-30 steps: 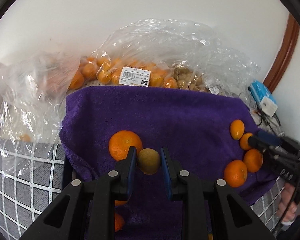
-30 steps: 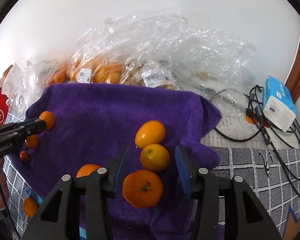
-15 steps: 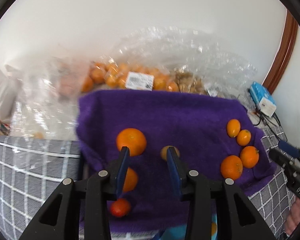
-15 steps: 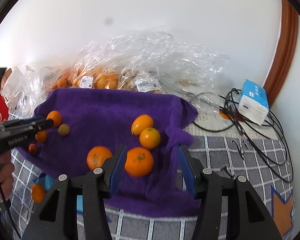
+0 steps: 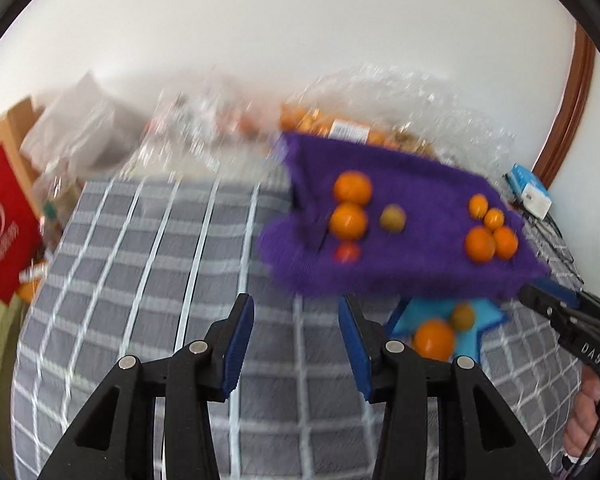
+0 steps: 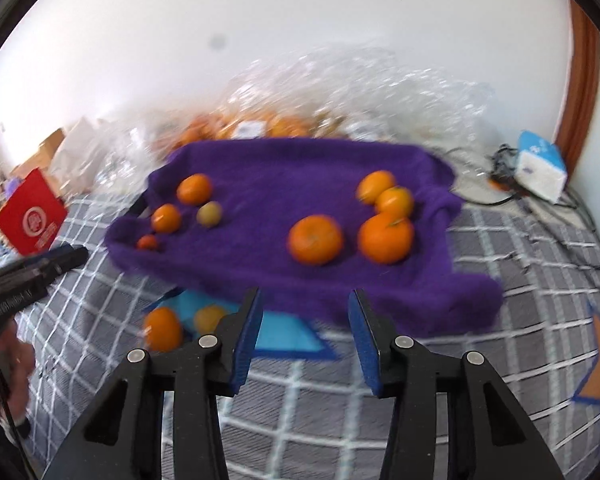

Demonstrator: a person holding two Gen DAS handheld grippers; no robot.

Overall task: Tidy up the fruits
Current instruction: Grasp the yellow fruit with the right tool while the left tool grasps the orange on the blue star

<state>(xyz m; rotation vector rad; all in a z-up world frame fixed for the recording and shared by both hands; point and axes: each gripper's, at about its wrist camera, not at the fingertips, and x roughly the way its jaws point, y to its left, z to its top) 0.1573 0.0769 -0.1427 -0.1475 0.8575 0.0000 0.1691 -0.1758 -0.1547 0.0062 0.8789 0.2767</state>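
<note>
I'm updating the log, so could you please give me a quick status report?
Left claw open, empty. Right claw open, empty. Eight fruits on purple towel, two more on blue mat off it. Nothing between claws and fruit.

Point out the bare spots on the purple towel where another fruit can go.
The widest bare patch on the purple towel lies in its middle, between the yellowish-green fruit and the big orange. The back strip is also bare. Both ends are crowded.
</note>
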